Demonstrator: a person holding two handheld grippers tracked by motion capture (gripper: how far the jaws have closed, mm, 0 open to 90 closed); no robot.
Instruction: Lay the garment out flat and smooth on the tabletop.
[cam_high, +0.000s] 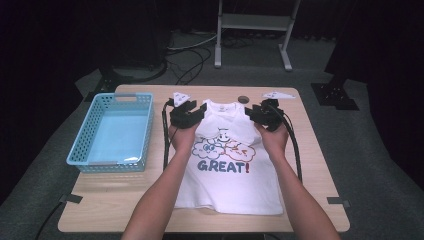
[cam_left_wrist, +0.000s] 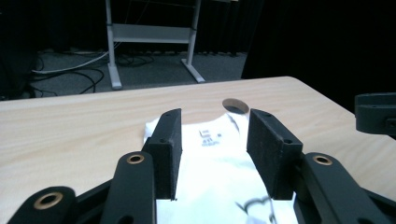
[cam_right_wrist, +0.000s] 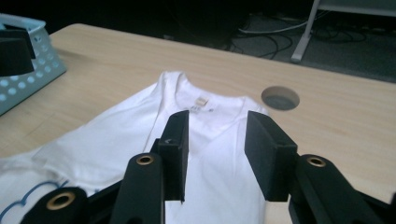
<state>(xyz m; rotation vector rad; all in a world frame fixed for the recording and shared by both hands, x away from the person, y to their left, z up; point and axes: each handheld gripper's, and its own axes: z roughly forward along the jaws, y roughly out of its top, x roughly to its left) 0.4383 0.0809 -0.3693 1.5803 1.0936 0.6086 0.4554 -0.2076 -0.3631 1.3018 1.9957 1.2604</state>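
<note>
A white sleeveless shirt (cam_high: 230, 170) lies flat and face up on the wooden table (cam_high: 320, 165), just right of the blue basket (cam_high: 112, 131). Cartoon clouds and "GREAT!" are printed on its chest, neckline toward the table's far edge.

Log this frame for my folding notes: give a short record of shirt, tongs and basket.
shirt: white top, flat on table, print up, neck away from the person
left tongs: open, over the shirt's left shoulder
right tongs: open, over its right shoulder
held: nothing
basket: blue, left of shirt, apart from it
</note>
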